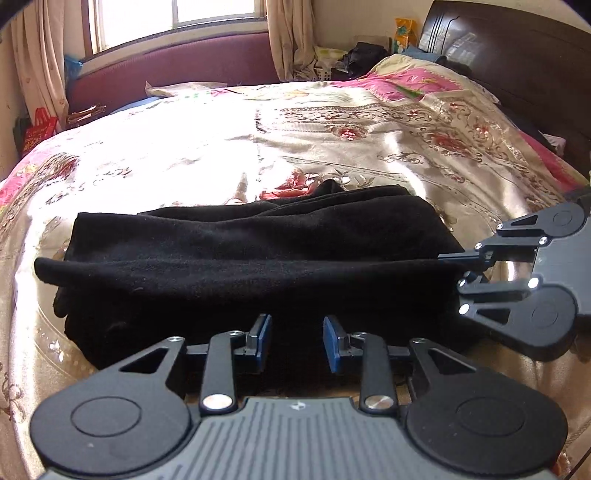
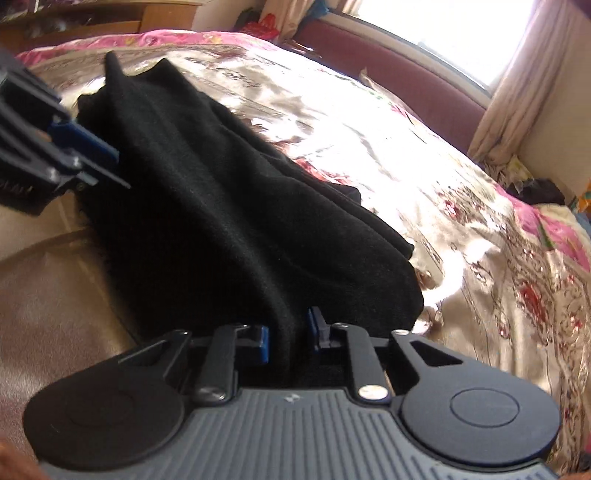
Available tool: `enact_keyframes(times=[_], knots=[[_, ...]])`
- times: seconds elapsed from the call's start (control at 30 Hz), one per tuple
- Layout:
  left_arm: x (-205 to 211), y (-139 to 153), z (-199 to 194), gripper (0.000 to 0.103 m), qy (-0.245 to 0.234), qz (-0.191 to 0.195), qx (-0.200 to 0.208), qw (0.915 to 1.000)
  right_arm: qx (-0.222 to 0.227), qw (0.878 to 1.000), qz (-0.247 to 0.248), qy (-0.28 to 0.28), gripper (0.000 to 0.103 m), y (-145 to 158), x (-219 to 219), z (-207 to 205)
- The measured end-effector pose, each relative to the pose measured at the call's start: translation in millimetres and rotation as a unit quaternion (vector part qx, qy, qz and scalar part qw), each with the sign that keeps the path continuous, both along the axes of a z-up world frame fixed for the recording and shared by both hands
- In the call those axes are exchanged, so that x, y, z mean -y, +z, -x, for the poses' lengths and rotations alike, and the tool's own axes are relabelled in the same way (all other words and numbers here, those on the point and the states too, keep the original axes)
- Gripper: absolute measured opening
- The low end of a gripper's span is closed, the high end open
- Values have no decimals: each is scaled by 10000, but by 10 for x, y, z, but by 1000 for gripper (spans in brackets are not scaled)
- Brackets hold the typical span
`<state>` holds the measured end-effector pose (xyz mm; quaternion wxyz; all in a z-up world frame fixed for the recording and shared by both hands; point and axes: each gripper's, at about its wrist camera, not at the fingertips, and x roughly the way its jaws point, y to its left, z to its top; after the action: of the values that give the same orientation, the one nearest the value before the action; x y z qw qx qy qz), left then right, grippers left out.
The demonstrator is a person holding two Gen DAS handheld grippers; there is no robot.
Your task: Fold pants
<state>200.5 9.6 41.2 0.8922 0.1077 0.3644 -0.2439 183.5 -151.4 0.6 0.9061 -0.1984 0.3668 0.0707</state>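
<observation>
Black pants (image 1: 251, 258) lie folded in a thick bundle on the floral bedspread (image 1: 332, 147), near its front edge. My left gripper (image 1: 297, 341) is open and empty, its blue pads (image 1: 332, 343) just in front of the bundle. My right gripper (image 2: 288, 339) is shut on a ridge of the pants (image 2: 221, 206) at the bundle's near end. From the left wrist view the right gripper (image 1: 458, 266) reaches in from the right and pinches the upper layer's edge. In the right wrist view the left gripper (image 2: 85, 162) shows at the left, apart from the cloth.
The bed has a dark headboard (image 1: 517, 55) and a pink pillow (image 1: 417, 81). A maroon bench (image 1: 177, 70) runs under the window, with curtains (image 1: 288, 37) beside it. Clutter sits by the headboard (image 1: 362, 59). A wooden dresser (image 2: 110, 18) stands beyond the bed.
</observation>
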Motion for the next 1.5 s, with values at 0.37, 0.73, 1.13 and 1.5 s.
enact_keyframes(times=[0.37, 0.73, 1.13, 1.5], knots=[[173, -36, -206, 46, -248, -21, 233, 9994, -387, 9825, -1255, -1323, 10, 126, 518, 6], [-90, 271, -154, 51, -21, -119, 722, 9973, -752, 9909, -785, -797, 17, 77, 516, -30], [-61, -229, -892, 52, -60, -936, 449, 9946, -314, 9876, -1364, -706, 34, 565, 707, -360], [13, -283, -920, 55, -264, -1041, 552, 9927, -1920, 9601, -2034, 91, 34, 161, 1180, -2014]])
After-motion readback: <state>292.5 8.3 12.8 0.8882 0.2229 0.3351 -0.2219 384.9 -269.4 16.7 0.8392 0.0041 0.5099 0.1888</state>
